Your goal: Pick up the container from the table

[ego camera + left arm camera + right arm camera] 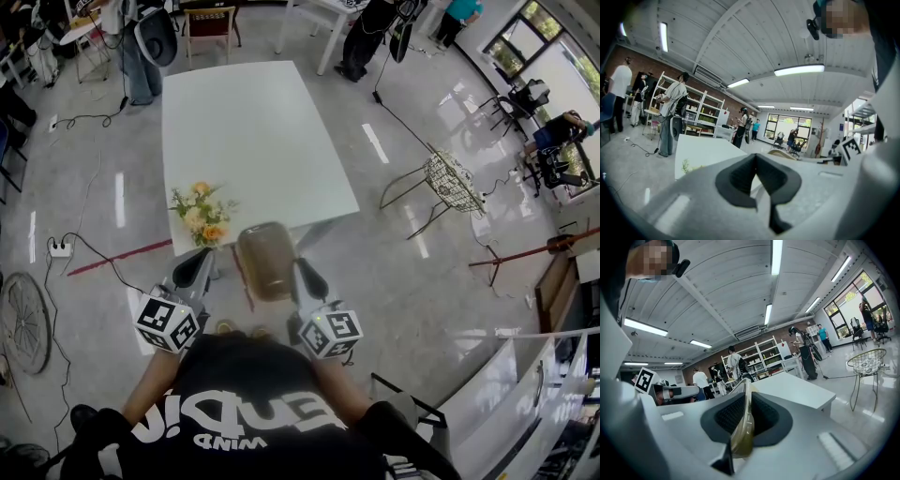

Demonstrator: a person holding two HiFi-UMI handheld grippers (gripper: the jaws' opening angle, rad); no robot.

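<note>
The container (265, 261) is a brownish, see-through tub held up in the air just off the near edge of the white table (253, 122). My right gripper (302, 269) is shut on its right wall. In the right gripper view that thin amber wall (743, 427) stands pinched between the black pads of my right gripper (746, 404). My left gripper (199, 266) hovers to the left of the container, beside the flowers (202, 216), and does not touch either. In the left gripper view its pads (740, 176) meet, so my left gripper (756, 161) is shut on nothing.
A small bunch of orange and cream flowers stands at the table's near left corner. A wire chair (455, 183) is on the floor to the right. A power strip with cables (61, 248) and a wheel (23, 323) lie to the left. People stand beyond the table's far end.
</note>
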